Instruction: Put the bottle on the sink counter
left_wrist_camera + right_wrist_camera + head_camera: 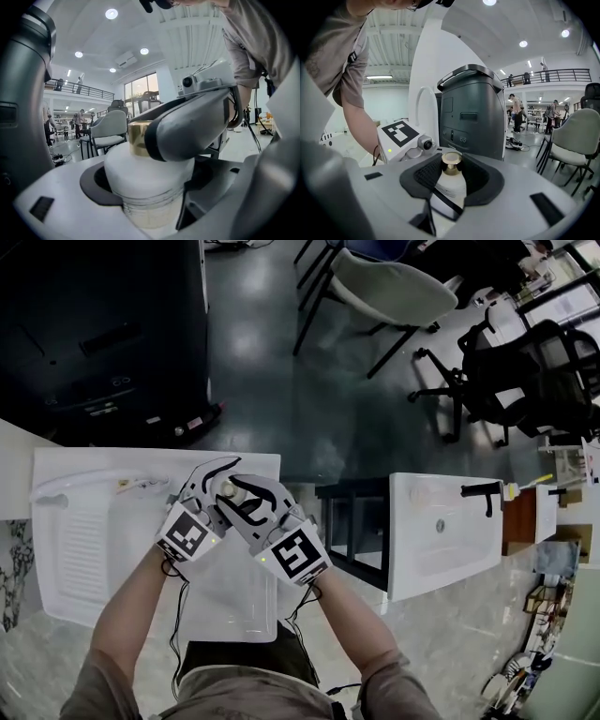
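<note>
White sink counter (75, 559) fills the lower left of the head view, its ribbed drainboard to the left and its basin below the person's forearms. Dark floor, a dark cabinet-like machine (103, 334) and office chairs (394, 292) lie beyond, in the upper frame. A second white sink unit (441, 531) stands at right centre, well apart.

The bottle (228, 488) is near the counter's far edge at centre-left, held between both claws. It stands upright, with its gold cap pointing up at the head camera and its white body below.

The left gripper (211, 479) comes in from the lower left and clasps the wide body, which sits in the notch of its jaws. The right gripper (242, 498) comes in from the lower right, its dark pads closed round the neck just under the cap.

The counter top lies along the bottle's long axis, beneath its base, so the placing looks like a straight lowering with no tilt. Whether the base already touches the surface cannot be told, as the claws hide it. Neither hand is nearer, and the two grips sit one above the other.
</note>
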